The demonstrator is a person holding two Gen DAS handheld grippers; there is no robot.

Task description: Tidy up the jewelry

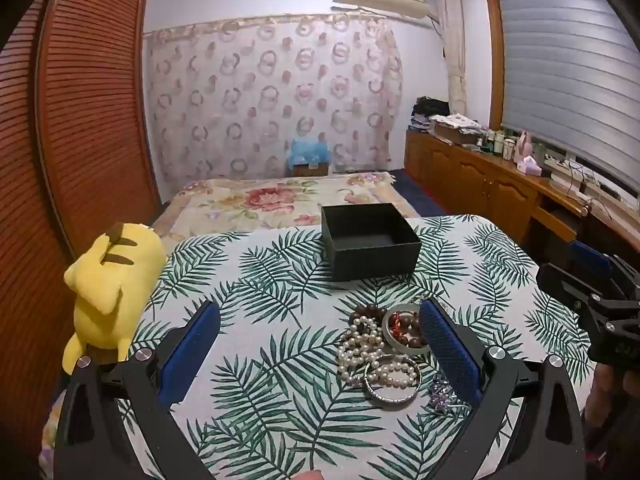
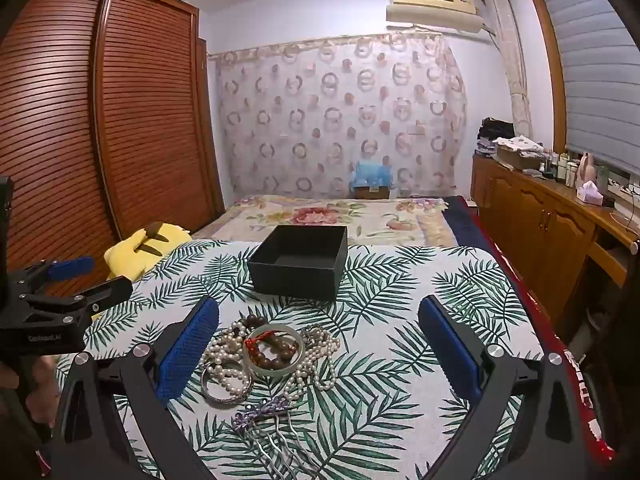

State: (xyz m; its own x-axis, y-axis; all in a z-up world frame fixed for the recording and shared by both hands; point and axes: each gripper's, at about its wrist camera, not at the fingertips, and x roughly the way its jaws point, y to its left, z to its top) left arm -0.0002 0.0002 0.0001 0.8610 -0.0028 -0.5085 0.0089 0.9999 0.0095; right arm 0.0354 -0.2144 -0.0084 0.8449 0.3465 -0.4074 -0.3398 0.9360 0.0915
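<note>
1. The table with the white cloth printed in green palm leaves (image 2: 420, 280) carries everything; a yellow plush toy (image 1: 112, 276) lies at its left edge.
2. The open black square box (image 2: 300, 260) stands at the far middle of the table and looks empty, so the sorting seems not yet started.
3. The left gripper (image 1: 320, 352) and the right gripper (image 2: 320, 352) both hang over the near edge with blue fingers wide apart, holding nothing.
4. The heap of jewelry sits between the box and the grippers: white pearl strands (image 2: 228, 350), a pale jade bangle (image 2: 274, 350) around brown wooden beads (image 2: 276, 354), and a silver bangle (image 2: 224, 388).
5. The purple-flowered silver hair comb (image 2: 266, 420) lies nearest, its prongs pointing toward the near edge.
6. The heap lies toward the right finger of the left gripper and toward the left finger of the right one; neither seems clearly closer.
</note>
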